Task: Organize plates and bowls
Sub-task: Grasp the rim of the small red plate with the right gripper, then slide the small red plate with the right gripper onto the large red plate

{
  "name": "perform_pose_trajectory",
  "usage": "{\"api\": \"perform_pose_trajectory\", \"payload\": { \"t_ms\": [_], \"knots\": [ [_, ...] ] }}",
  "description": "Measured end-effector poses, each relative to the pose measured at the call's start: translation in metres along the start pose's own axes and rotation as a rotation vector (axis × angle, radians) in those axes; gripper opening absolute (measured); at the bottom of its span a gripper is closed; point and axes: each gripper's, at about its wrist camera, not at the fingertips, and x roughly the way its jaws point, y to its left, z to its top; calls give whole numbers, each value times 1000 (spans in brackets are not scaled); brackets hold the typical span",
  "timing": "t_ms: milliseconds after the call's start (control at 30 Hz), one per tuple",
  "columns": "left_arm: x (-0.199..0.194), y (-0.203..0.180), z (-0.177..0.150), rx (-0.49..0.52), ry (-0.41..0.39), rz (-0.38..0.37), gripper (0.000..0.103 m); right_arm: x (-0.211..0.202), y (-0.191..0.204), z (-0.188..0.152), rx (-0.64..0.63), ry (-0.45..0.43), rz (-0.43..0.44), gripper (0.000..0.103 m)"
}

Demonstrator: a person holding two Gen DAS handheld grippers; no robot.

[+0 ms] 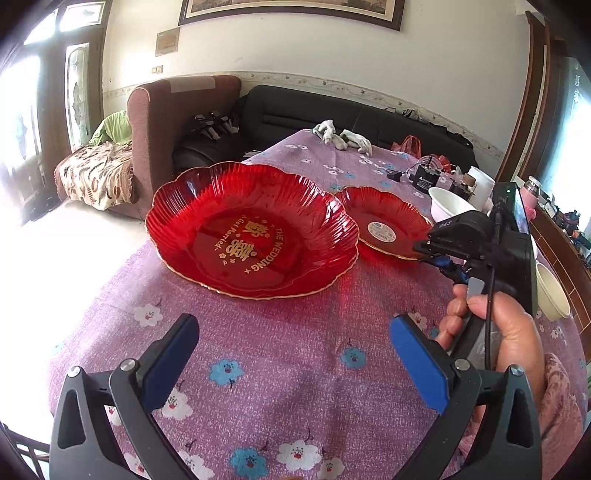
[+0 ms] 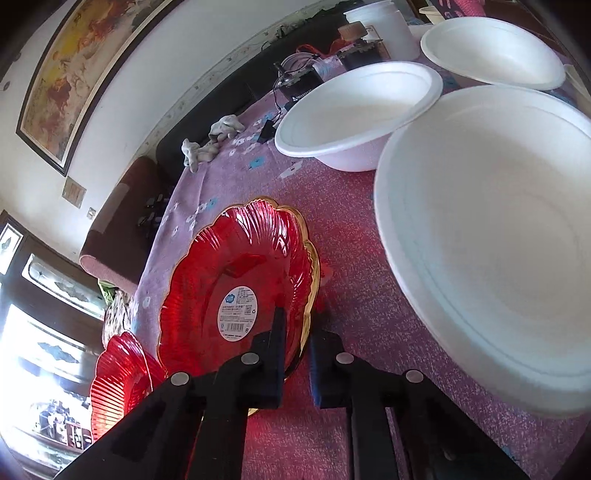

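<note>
A large red wedding plate [image 1: 251, 229] lies on the purple floral tablecloth [image 1: 277, 350]; its edge shows in the right wrist view [image 2: 118, 376]. A smaller red plate [image 1: 384, 221] with a sticker lies right of it. My right gripper [image 2: 297, 354] is shut on the near rim of this small red plate [image 2: 236, 288], and it shows from outside in the left wrist view [image 1: 439, 254]. My left gripper [image 1: 291, 354] is open and empty above the cloth, in front of the large plate. Three white bowls [image 2: 491, 243] [image 2: 358, 110] [image 2: 495, 51] stand right of the small plate.
A white container [image 2: 384, 26], a black device [image 1: 428, 177] with cables and white gloves [image 1: 343, 136] lie at the far end of the table. A cream bowl [image 1: 550, 295] sits at the right edge. Sofas stand beyond the table.
</note>
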Motion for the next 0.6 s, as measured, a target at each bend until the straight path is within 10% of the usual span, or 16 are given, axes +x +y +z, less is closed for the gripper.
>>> {"api": "perform_pose_trajectory", "payload": {
  "t_ms": [600],
  "knots": [
    [-9, -39, -13, 95, 7, 17, 103, -47, -41, -21, -8, 31, 32, 11]
  ]
}}
